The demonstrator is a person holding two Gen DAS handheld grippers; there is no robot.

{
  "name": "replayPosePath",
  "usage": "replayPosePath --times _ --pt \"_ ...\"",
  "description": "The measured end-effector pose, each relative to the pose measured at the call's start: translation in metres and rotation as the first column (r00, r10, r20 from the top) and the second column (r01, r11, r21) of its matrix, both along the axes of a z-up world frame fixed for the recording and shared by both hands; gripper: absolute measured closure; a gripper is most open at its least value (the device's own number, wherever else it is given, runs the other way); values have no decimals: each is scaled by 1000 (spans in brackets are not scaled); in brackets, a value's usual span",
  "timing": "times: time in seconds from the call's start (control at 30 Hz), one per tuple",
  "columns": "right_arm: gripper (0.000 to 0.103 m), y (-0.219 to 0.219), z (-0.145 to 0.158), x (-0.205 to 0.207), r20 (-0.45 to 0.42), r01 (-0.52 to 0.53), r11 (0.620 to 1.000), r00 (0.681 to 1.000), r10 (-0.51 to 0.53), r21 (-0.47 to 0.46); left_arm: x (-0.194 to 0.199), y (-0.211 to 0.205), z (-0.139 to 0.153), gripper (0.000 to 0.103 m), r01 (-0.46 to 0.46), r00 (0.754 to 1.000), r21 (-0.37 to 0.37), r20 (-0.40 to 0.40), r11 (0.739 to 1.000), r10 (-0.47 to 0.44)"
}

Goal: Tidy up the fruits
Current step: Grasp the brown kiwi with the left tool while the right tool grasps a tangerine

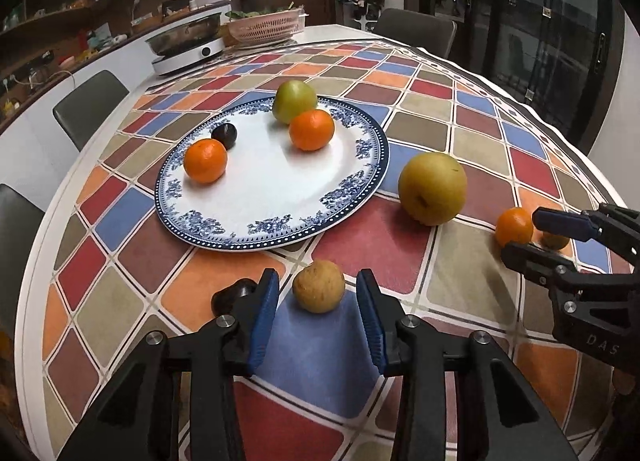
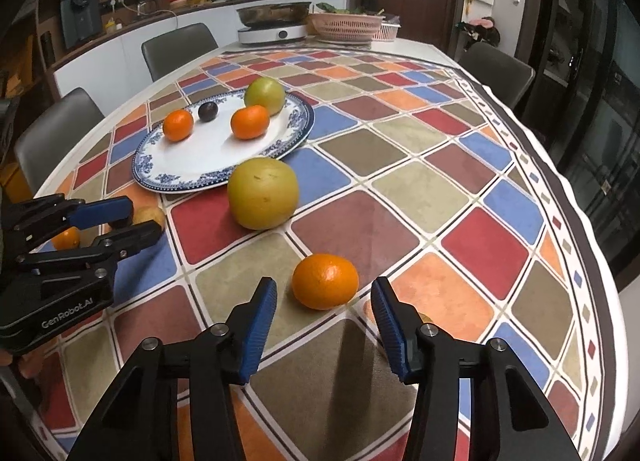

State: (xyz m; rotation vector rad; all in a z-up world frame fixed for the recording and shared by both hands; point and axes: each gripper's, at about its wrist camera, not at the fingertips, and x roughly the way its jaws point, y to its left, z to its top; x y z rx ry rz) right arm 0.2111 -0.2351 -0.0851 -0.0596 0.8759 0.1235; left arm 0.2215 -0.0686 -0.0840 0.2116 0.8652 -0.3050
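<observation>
- The left gripper (image 1: 318,293) hangs low over the worktop (image 1: 472,293), which wears a checked cloth of red, blue, orange and tan patches. A small, round, brownish-yellow rough-skinned fruit (image 1: 319,286) sits between its blue pads, but there's a gap on both sides, so it's released, not grasping anything.
- Just left of that gripper there's a dark, lumpy, plum-like fruit (image 1: 234,293), half hidden behind the finger.
- The right gripper (image 2: 325,295) is in the same pose: a bright orange mandarin (image 2: 325,281) lies on the cloth between its pads, not touched, jaws apart.
- Something small and yellowish-brown (image 2: 424,318) peeks out behind its right finger; can't really tell what it is.
- A big, round, yellow-green pear (image 2: 263,193) rests on the cloth just beside the rim of the white plate with the blue floral border (image 1: 280,229).
- On the plate: two more orange mandarins (image 1: 205,160) (image 1: 311,129), a green-yellow apple (image 1: 294,101) at the far edge, touching the nearer mandarin, and a small dark plum (image 1: 225,135) next to the left mandarin.
</observation>
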Motion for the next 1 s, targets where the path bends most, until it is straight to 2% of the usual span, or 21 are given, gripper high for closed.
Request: replayPosePath --times 0.13,0.27,0.4,0.6,1.0 --pt "53 -1 -6 6 -25 8 1000 1000 -7 11 6 0 -6 71 -12 999 1 -34 1000 12" --pt "60 -2 -9 9 -37 2 1000 999 -2 13 6 -1 -9 74 -11 999 5 -40 1000 12" --pt "66 -4 -10 11 -44 5 1000 999 -4 25 6 -1 -8 75 -15 999 1 -42 1000 15" --pt "66 -5 -8 10 -39 7 1000 999 -6 30 1 3 2 75 -29 999 -14 -20 999 29" --pt "66 8 37 -12 79 -69 996 995 65 56 -30 15 47 75 -40 997 -73 63 997 45"
